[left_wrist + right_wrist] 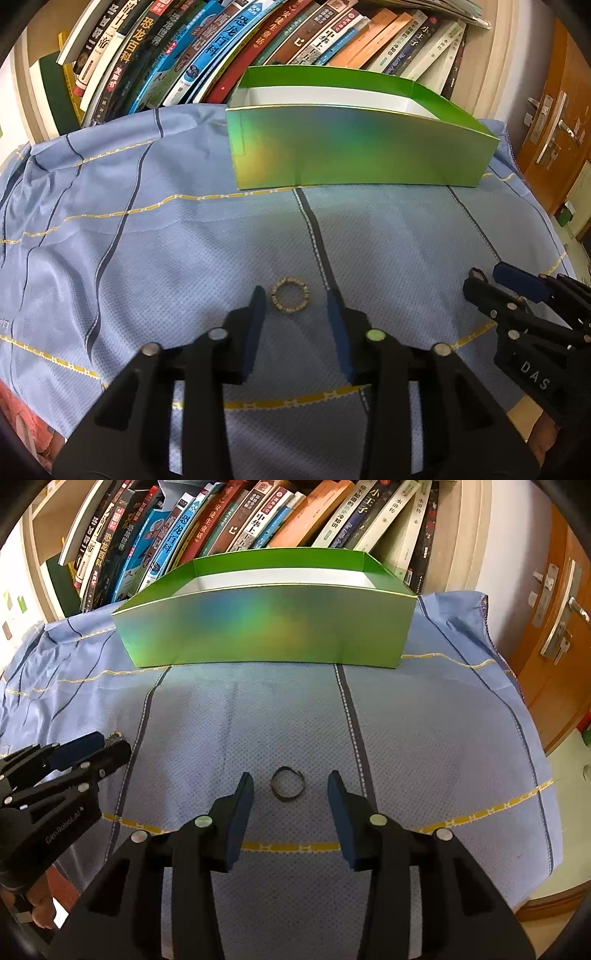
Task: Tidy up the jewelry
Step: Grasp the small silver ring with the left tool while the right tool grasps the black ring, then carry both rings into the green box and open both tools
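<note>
Left gripper (pixel 295 295): angled down toward the cloth, jaws spread, nothing pinched; its blue pads (pixel 255 332) flank the gold ring without touching it.
Right gripper (pixel 291 775): same downward tilt, jaws spread and empty, one pad on each side of the dark ring.
Gold ring (pixel 290 298): lies flat on the blue cloth (pixel 166 258) between the left fingertips; a gold band with small dark insets round its face.
Dark ring (pixel 287 783): lies flat on the cloth between the right fingertips; a thin dark metal band, seemingly not fully closed at the top.
Green box (pixel 266 627): open-topped, iridescent green outside, white inside, standing at the far edge of the cloth in front of a row of books (pixel 221 524).
Hidden or unclear: the box floor is screened by its front wall; the person's hands are almost wholly cut off; fine detail of both rings is too small to read.
</note>
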`<state>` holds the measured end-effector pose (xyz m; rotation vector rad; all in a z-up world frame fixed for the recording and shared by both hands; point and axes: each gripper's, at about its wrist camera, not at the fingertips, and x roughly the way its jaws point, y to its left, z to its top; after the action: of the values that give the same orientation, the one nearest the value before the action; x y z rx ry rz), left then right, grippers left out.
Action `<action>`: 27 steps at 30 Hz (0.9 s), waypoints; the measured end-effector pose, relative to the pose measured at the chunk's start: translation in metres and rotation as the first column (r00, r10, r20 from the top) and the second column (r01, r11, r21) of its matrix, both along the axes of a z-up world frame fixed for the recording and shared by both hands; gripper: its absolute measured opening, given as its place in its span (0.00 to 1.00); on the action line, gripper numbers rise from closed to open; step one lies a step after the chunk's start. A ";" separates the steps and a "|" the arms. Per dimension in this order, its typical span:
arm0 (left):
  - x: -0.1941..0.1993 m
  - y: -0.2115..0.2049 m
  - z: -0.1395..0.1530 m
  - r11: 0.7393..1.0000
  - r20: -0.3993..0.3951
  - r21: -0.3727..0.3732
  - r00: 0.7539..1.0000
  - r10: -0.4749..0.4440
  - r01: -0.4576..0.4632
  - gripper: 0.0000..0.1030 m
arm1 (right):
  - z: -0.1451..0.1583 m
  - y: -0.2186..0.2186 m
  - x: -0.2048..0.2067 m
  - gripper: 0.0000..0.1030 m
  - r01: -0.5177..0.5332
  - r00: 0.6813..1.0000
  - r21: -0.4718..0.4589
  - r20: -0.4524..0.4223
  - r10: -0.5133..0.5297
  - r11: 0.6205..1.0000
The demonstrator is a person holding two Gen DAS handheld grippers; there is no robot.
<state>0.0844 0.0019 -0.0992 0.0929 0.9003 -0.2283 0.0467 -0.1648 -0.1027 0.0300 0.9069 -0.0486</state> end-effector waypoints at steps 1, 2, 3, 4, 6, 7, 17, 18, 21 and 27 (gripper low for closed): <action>0.001 -0.001 0.000 1.000 0.006 0.003 1.000 0.001 -0.001 0.22 | 0.000 0.001 -0.001 0.21 -0.007 1.000 0.006 0.001 0.007 1.000; 0.001 -0.002 -0.001 1.000 0.011 0.005 1.000 0.000 0.000 0.20 | 0.001 0.001 -0.001 0.19 -0.011 1.000 0.011 -0.001 0.011 1.000; 0.002 -0.002 -0.001 1.000 0.014 0.006 1.000 -0.001 0.001 0.20 | 0.001 0.001 -0.001 0.19 -0.010 1.000 0.011 0.000 0.010 1.000; 0.003 -0.003 -0.001 1.000 0.014 0.007 1.000 -0.001 0.001 0.20 | 0.001 0.000 -0.001 0.19 -0.011 1.000 0.011 0.002 0.011 1.000; 0.003 -0.004 0.000 1.000 0.011 0.009 1.000 0.000 -0.001 0.20 | 0.002 0.000 -0.002 0.18 -0.011 1.000 0.016 0.003 0.011 1.000; 0.004 -0.004 0.000 1.000 0.009 0.011 1.000 0.006 -0.006 0.20 | 0.002 -0.001 -0.002 0.18 -0.011 1.000 0.022 0.002 0.011 1.000; -0.003 -0.011 0.006 0.999 0.034 0.036 0.999 0.021 -0.022 0.20 | 0.011 -0.008 -0.005 0.18 0.021 1.000 0.031 0.011 -0.021 0.999; -0.004 -0.011 0.007 0.999 0.037 0.036 0.999 0.021 -0.023 0.20 | 0.012 -0.009 -0.005 0.18 0.024 1.000 0.030 0.014 -0.025 0.999; -0.005 -0.010 0.008 0.999 0.040 0.034 0.999 0.022 -0.024 0.20 | 0.010 -0.010 -0.003 0.18 0.032 0.999 0.028 0.005 -0.032 0.999; -0.004 -0.008 0.005 0.999 0.025 0.024 0.999 0.029 -0.029 0.20 | 0.016 -0.009 0.000 0.18 0.030 1.000 0.033 0.009 -0.030 0.999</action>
<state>0.0808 -0.0064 -0.0941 0.1052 0.8797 -0.1887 0.0468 -0.1736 -0.0869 0.0741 0.8982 -0.0618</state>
